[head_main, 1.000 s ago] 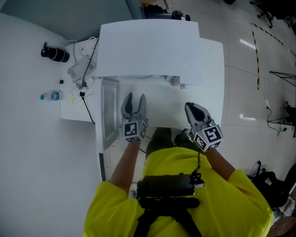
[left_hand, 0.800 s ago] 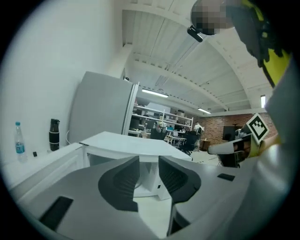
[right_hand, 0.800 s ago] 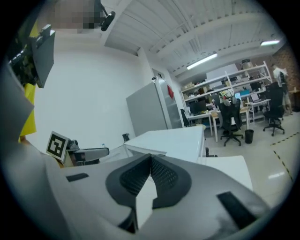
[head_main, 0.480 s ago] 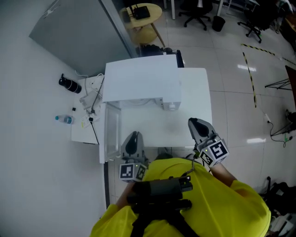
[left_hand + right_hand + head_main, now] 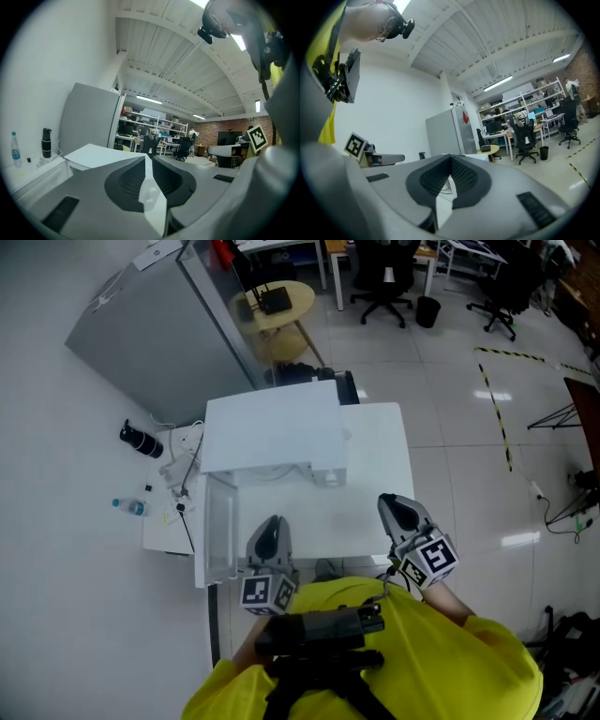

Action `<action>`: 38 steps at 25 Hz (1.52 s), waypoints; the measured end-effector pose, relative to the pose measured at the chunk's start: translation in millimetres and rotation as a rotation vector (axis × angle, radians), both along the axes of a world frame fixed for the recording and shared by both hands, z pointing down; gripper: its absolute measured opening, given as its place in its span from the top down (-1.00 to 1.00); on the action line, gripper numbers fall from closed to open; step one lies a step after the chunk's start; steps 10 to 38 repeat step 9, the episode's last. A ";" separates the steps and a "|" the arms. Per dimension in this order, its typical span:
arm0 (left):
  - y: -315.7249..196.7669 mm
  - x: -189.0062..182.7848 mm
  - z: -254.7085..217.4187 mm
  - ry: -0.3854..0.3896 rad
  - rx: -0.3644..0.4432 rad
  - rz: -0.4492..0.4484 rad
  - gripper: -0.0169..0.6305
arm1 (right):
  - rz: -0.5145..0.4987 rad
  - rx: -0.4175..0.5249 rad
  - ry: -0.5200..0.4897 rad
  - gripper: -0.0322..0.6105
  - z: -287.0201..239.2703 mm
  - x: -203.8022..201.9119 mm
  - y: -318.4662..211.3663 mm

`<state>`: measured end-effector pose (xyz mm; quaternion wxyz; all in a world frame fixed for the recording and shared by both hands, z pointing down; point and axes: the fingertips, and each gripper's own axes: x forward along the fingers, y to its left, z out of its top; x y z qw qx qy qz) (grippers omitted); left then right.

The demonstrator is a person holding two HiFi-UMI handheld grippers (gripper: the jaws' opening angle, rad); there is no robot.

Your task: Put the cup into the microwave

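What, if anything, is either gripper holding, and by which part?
Nothing is held: the left gripper and the right gripper both have their jaws together with nothing between them.

One microwave, two tools, one water bottle, one black flask

Head view looks down on microwave; gripper views look level.

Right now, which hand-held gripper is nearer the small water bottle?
Left. In the head view the left hand-held gripper is to the right of the water bottle; the right hand-held gripper is even farther right.
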<state>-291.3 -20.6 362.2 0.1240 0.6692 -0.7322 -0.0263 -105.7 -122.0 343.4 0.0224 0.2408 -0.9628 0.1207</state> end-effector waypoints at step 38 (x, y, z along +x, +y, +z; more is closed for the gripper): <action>-3.9 13.0 -0.6 0.012 0.002 0.019 0.87 | -0.013 0.000 -0.003 0.89 0.3 1.6 3.9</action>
